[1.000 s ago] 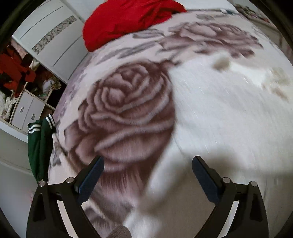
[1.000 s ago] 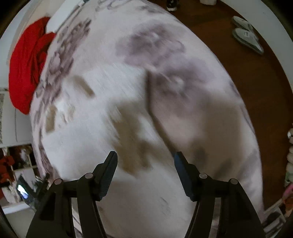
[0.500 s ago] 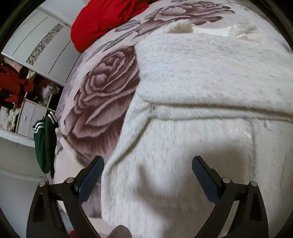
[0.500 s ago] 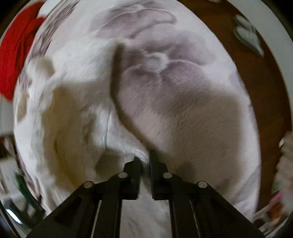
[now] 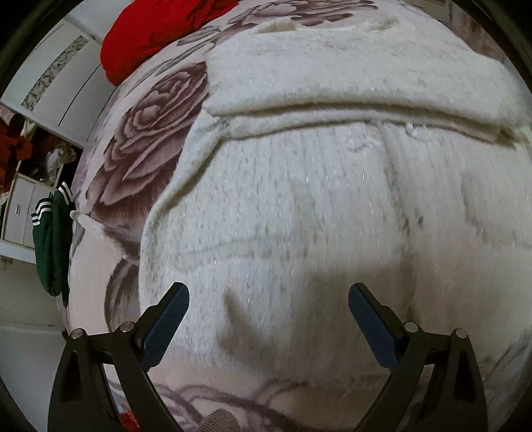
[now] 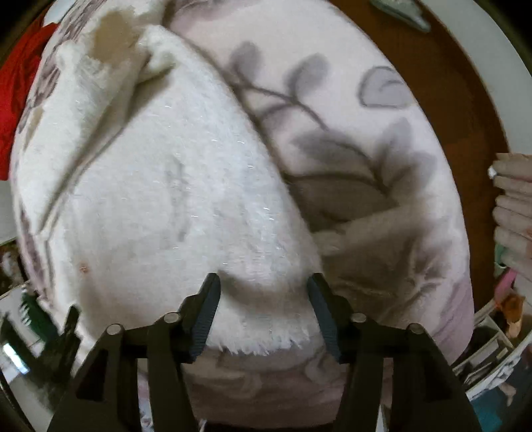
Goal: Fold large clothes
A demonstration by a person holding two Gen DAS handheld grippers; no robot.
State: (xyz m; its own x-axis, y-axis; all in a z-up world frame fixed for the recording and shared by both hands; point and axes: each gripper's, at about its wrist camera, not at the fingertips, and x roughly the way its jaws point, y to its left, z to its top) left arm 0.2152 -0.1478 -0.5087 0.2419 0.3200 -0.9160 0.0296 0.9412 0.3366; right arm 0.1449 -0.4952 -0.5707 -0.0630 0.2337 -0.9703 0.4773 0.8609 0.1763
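A fluffy white knit garment (image 5: 316, 199) lies on the rose-print blanket (image 5: 146, 133), with a folded layer across its far part. My left gripper (image 5: 268, 299) is open just above its near part, holding nothing. In the right wrist view the same white garment (image 6: 166, 186) lies on the blanket (image 6: 382, 172). My right gripper (image 6: 262, 289) is open, its jaws on either side of a hump near the garment's near edge.
A red cloth (image 5: 159, 30) lies at the far end of the bed. A green garment with white stripes (image 5: 50, 242) hangs off the left side. White cabinets (image 5: 20, 206) stand at left. Brown floor (image 6: 465, 99) lies right of the bed.
My right gripper was shut on the garment half a second ago and has opened; the garment now lies flat under it. The left gripper stayed open and moved over the garment.
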